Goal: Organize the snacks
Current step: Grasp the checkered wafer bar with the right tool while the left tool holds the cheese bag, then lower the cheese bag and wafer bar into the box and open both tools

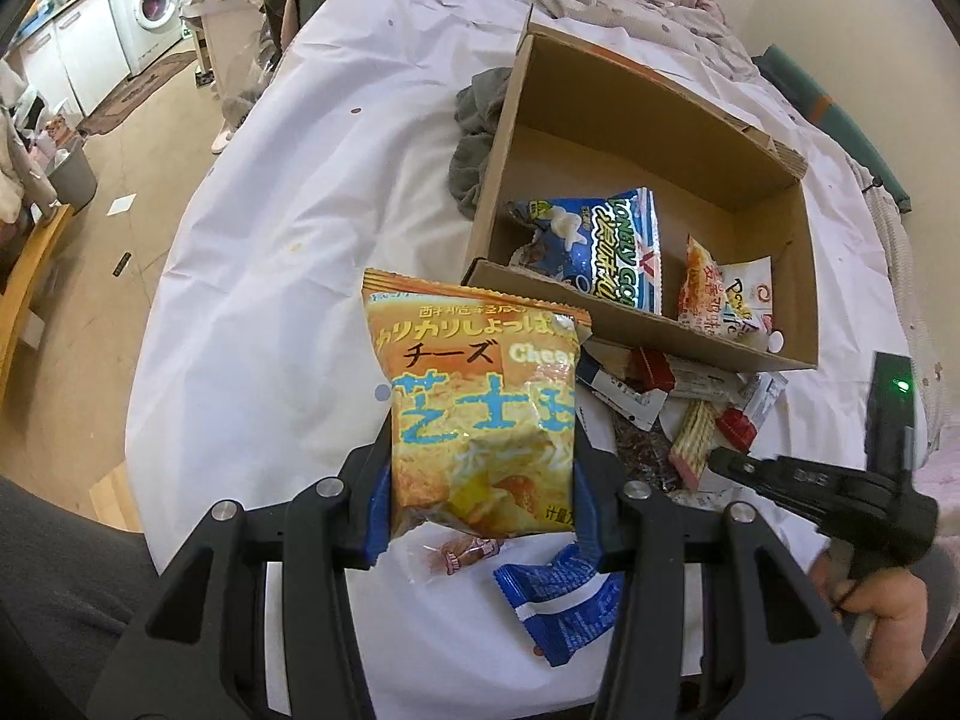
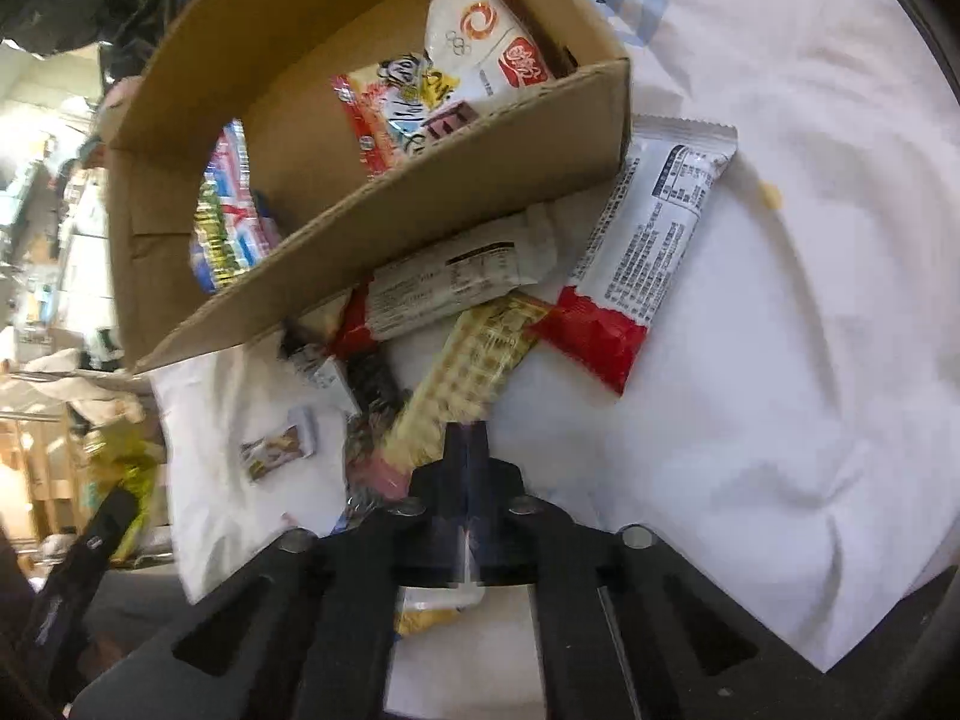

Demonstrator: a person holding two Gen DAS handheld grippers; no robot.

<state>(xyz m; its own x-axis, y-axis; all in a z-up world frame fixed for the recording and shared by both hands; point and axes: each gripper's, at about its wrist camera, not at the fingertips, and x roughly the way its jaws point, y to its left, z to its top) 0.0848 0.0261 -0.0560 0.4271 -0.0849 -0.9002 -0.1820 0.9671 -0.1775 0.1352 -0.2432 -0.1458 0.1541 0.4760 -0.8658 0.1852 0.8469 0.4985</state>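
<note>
My left gripper (image 1: 483,468) is shut on a yellow cheese snack bag (image 1: 480,408) and holds it above the white sheet, just short of the cardboard box (image 1: 636,324). The box holds a blue bag (image 1: 606,246) and a white and orange bag (image 1: 732,294). My right gripper (image 2: 465,450) is shut, its tips pressed together beside a wafer pack (image 2: 462,378); whether it pinches the pack I cannot tell. It shows in the left wrist view (image 1: 720,461) over a pile of loose snacks.
Loose bars lie before the box: a white and red bar (image 2: 636,264), a grey bar (image 2: 444,288), a blue pack (image 1: 558,594). A grey cloth (image 1: 474,138) lies left of the box. The white sheet (image 1: 288,276) covers the bed; floor lies left.
</note>
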